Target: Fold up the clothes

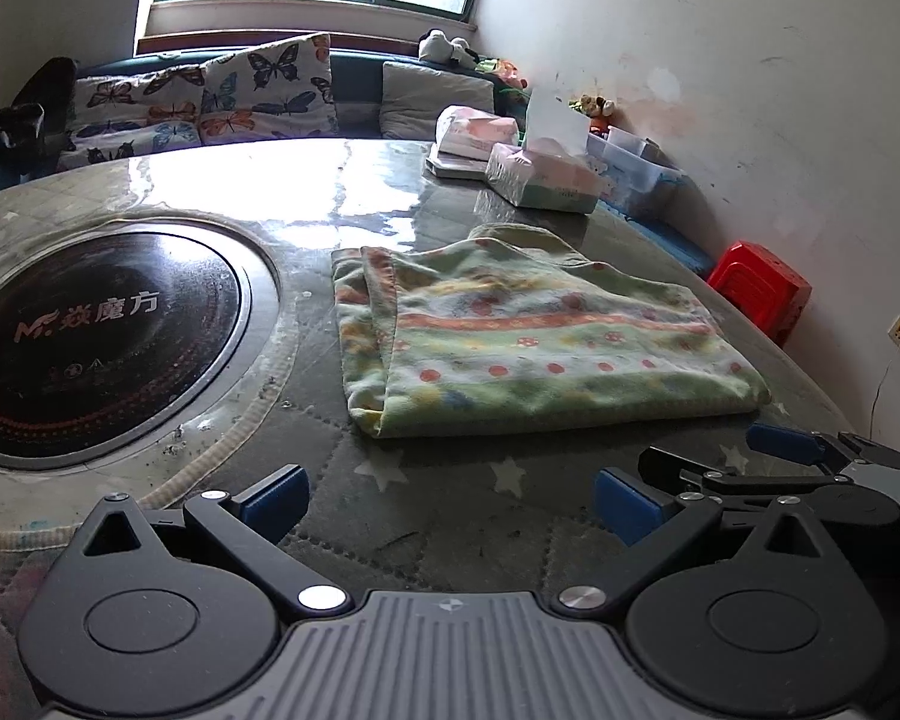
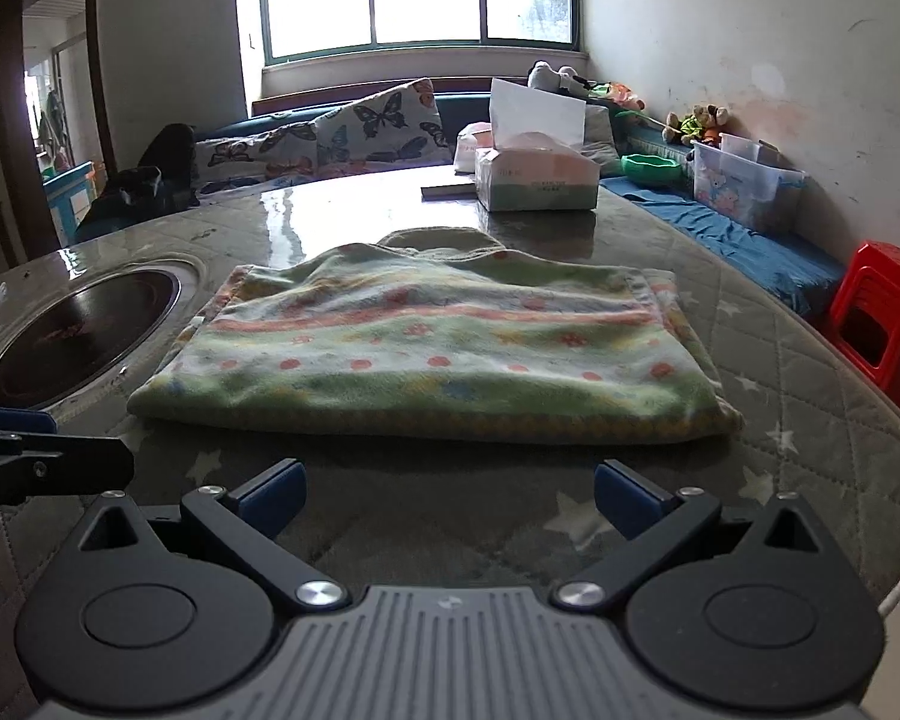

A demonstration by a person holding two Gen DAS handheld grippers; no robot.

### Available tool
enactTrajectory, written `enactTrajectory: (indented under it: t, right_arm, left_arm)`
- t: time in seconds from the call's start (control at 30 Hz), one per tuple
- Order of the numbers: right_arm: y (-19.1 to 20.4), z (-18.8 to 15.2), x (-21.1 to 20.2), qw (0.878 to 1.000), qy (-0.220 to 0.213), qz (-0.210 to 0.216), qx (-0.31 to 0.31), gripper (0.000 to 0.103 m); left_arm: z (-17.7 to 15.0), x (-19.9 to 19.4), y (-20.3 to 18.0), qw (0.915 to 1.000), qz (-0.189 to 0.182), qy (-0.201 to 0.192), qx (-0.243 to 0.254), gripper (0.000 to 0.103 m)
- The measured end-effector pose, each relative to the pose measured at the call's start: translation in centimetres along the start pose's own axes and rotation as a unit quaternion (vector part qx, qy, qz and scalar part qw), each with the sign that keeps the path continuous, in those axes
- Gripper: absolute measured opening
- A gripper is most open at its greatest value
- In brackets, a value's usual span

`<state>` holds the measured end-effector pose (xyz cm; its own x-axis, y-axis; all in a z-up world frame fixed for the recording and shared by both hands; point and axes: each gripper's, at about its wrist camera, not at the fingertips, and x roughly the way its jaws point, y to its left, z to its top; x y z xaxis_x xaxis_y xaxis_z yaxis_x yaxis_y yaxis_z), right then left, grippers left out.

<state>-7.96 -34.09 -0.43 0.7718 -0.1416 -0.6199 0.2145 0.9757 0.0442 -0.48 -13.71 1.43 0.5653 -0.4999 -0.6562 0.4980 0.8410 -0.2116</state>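
A green fleece garment with orange stripes and dots [image 1: 528, 336] lies folded flat on the quilted table cover; it also shows in the right wrist view [image 2: 438, 348]. My left gripper [image 1: 450, 504] is open and empty, a little short of the garment's near left corner. My right gripper [image 2: 450, 498] is open and empty, just short of the garment's near edge. The right gripper also shows at the lower right of the left wrist view [image 1: 780, 456], and part of the left gripper at the left edge of the right wrist view [image 2: 30, 450].
A round black induction hob [image 1: 90, 342] is set into the table left of the garment. Tissue boxes [image 2: 534, 180] stand at the far side. A red plastic stool [image 2: 882, 318] stands beside the table's right edge. A cushioned bench runs under the window.
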Motion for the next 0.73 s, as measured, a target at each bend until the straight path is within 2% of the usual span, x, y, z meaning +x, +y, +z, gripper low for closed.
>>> enactTrajectory:
  t: [0.3,0.73]
  right_arm:
    - [0.0,-0.6,-0.4,1.0,0.002,0.006,0.007,0.103]
    - [-0.4,-0.9,-0.6,1.0,0.006,0.008,0.018,0.103]
  left_arm:
    - [-0.4,0.0,-0.6,0.9998,0.006,0.017,0.0,0.103]
    - [-1.0,-0.4,-1.5,0.9998,0.005,0.018,0.011,0.103]
